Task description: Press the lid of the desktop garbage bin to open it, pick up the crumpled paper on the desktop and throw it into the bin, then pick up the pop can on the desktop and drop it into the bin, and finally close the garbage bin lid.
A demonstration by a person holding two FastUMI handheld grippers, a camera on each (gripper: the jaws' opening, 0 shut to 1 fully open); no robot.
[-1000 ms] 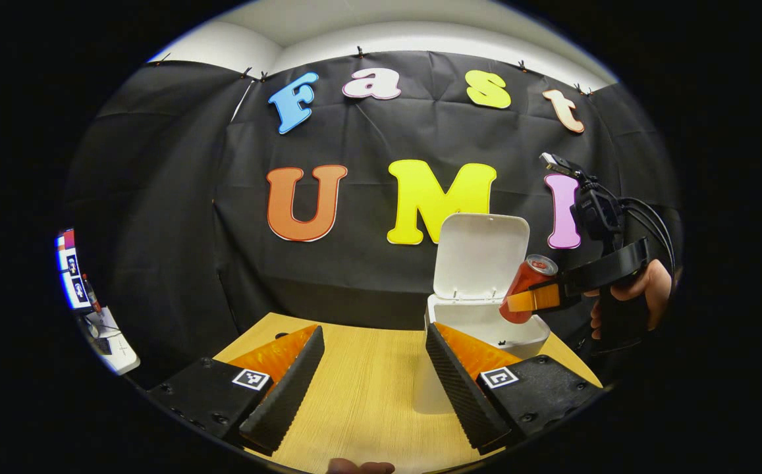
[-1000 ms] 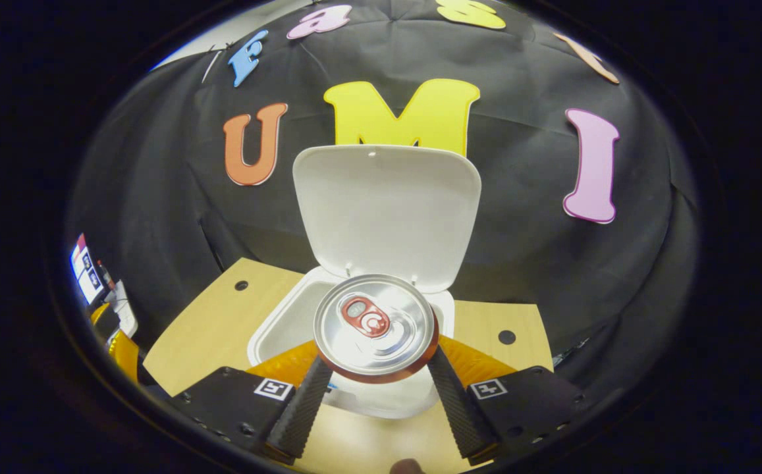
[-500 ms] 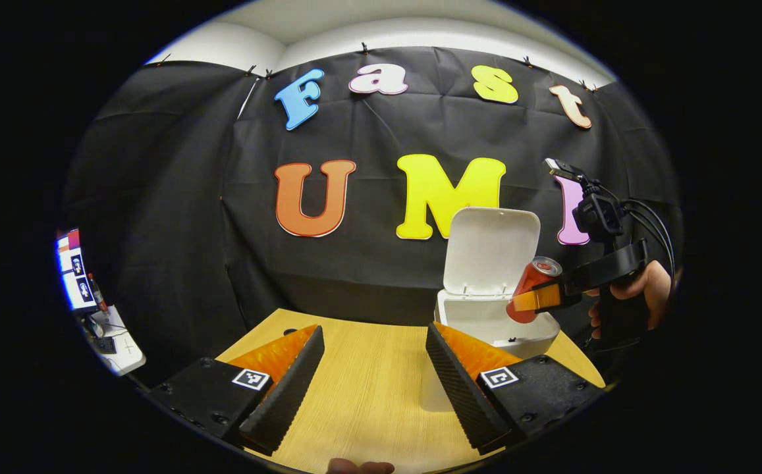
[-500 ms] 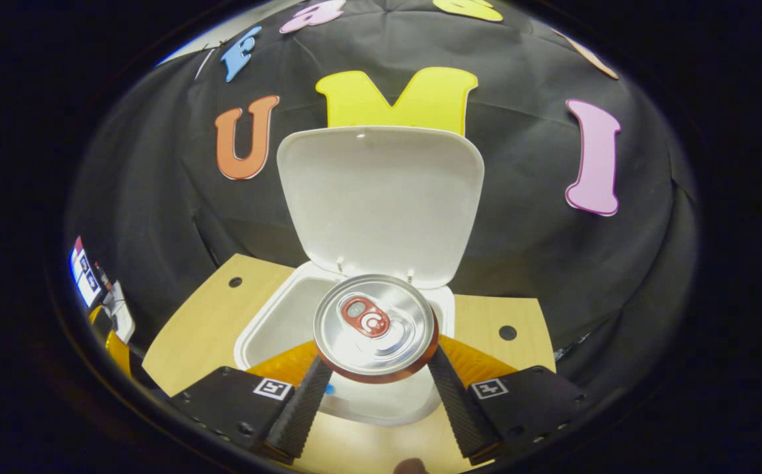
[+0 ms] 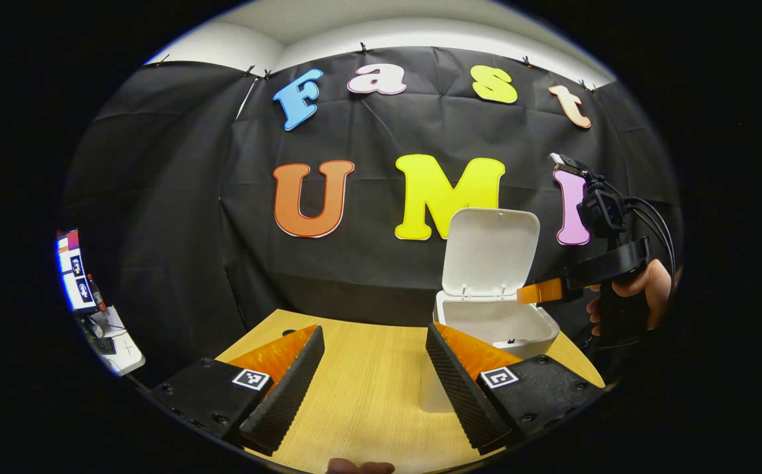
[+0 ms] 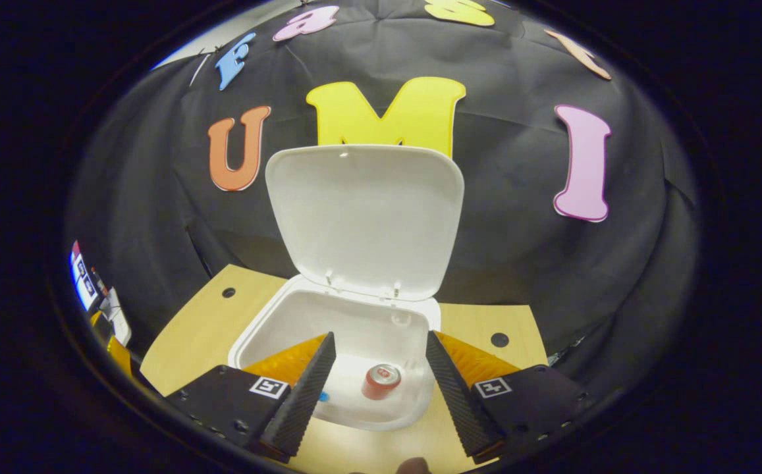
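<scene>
The white desktop bin (image 6: 269,329) stands on the wooden table with its lid (image 6: 364,217) raised upright. Down inside it lies the red pop can (image 6: 381,382), seen between my right gripper's fingers. My right gripper (image 6: 381,385) hovers open just above the bin's mouth, holding nothing. From the left gripper view the bin (image 5: 496,322) is at the right, lid (image 5: 489,250) up, with the right gripper (image 5: 542,291) over its rim in a hand (image 5: 644,286). My left gripper (image 5: 374,382) is open over bare table. The crumpled paper is hidden.
The wooden table (image 5: 361,395) has small dark holes (image 6: 499,340) near its back edge. A side table with a screen (image 5: 78,276) sits far left. The black cloth wall rises right behind the bin.
My right gripper opened and let go of the can, which dropped into the bin. The left gripper stayed nearly still.
</scene>
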